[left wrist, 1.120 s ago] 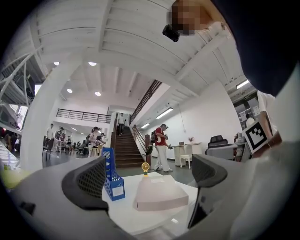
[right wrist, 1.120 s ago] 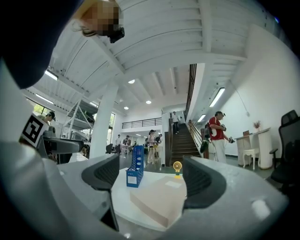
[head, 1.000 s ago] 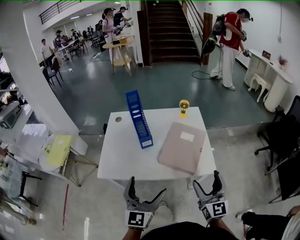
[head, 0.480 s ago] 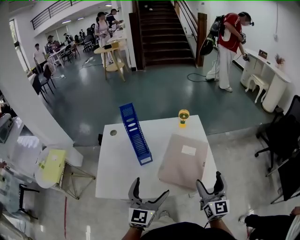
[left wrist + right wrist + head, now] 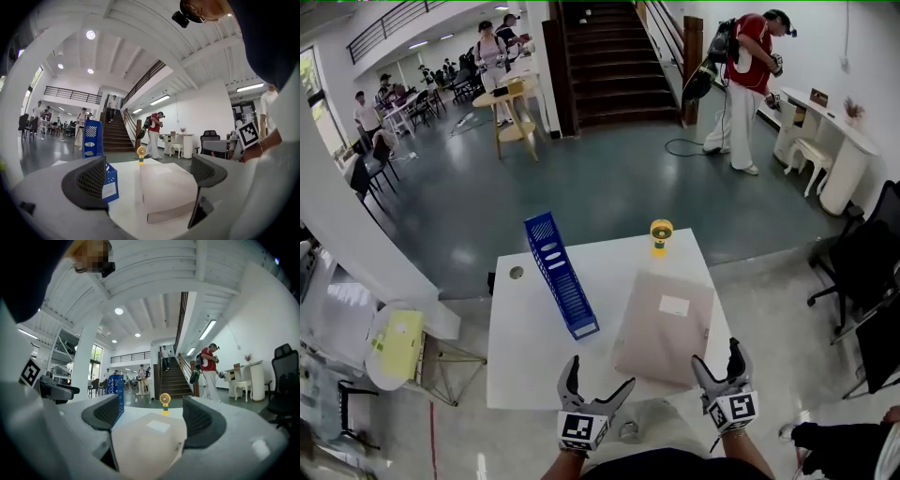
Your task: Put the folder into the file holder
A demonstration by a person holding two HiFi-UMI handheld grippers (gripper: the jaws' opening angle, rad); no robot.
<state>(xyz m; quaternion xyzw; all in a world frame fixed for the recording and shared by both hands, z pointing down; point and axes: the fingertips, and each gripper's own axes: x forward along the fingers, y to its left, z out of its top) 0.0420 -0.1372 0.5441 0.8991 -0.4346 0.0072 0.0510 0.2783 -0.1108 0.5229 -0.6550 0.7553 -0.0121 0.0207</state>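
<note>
A beige box folder (image 5: 664,325) lies flat on the right half of the white table (image 5: 525,347). To its left a blue file holder (image 5: 560,273) stands upright, running away from me. My left gripper (image 5: 600,375) hangs open at the table's near edge, just left of the folder's near corner. The right gripper (image 5: 717,358) is open too, at the folder's near right corner. In the left gripper view the folder (image 5: 166,190) lies ahead between the jaws, with the file holder (image 5: 93,140) at the left. The right gripper view looks over the folder (image 5: 150,441), untouched between the wide jaws.
A small yellow fan (image 5: 661,234) stands at the table's far edge behind the folder. A round cable hole (image 5: 517,273) is in the table's far left. A low stand with yellow paper (image 5: 394,342) is left of the table, black office chairs (image 5: 862,272) are to the right.
Both grippers have come forward to the table's near edge, and the table, folder and file holder now sit closer. Both pairs of jaws stay open and empty.
</note>
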